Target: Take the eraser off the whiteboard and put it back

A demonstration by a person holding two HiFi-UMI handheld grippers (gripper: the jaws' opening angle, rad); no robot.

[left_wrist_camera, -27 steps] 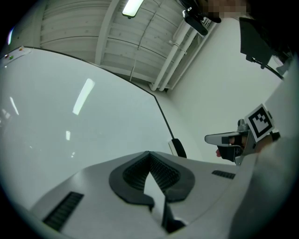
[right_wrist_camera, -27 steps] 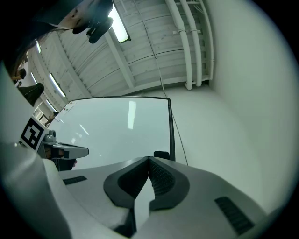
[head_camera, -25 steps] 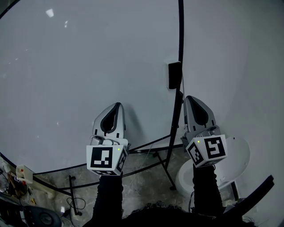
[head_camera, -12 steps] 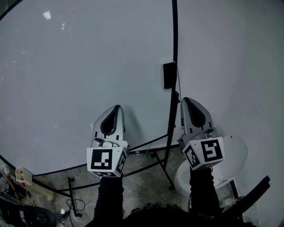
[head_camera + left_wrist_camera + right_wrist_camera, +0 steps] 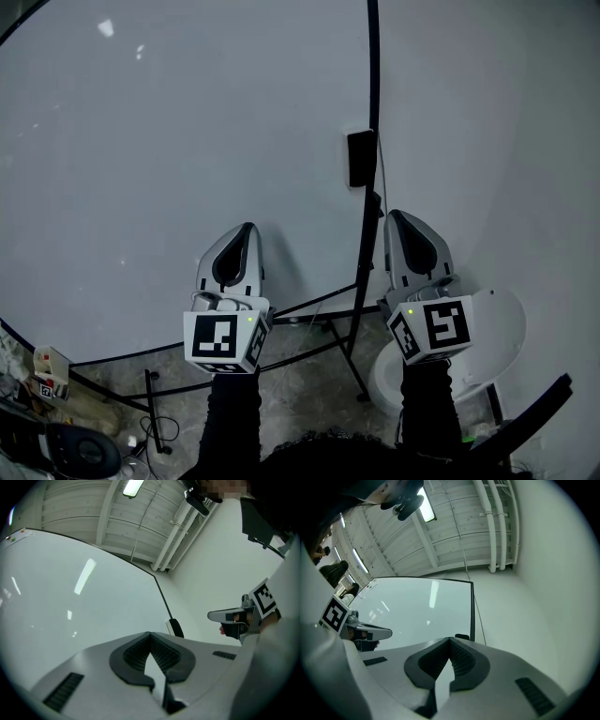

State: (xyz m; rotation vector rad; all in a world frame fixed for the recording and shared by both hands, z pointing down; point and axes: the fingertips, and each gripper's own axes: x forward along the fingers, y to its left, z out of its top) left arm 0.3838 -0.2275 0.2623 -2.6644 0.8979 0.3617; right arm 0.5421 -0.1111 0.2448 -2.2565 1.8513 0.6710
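A small black eraser (image 5: pixel 360 157) sticks upright on the whiteboard (image 5: pixel 169 141), right against its black right-hand frame. It also shows in the left gripper view, eraser (image 5: pixel 176 628), and just past the right jaws, eraser (image 5: pixel 462 637). My left gripper (image 5: pixel 248 228) is held in front of the board's lower part, shut and empty, to the lower left of the eraser. My right gripper (image 5: pixel 398 216) is just right of the frame and below the eraser, shut with nothing in it. Neither touches the eraser.
The board's black stand legs (image 5: pixel 352 337) spread over the stone floor below. A white round object (image 5: pixel 487 347) sits at the lower right, behind my right arm. Clutter and cables (image 5: pixel 56 412) lie at the lower left. A white wall (image 5: pixel 487 141) runs right of the board.
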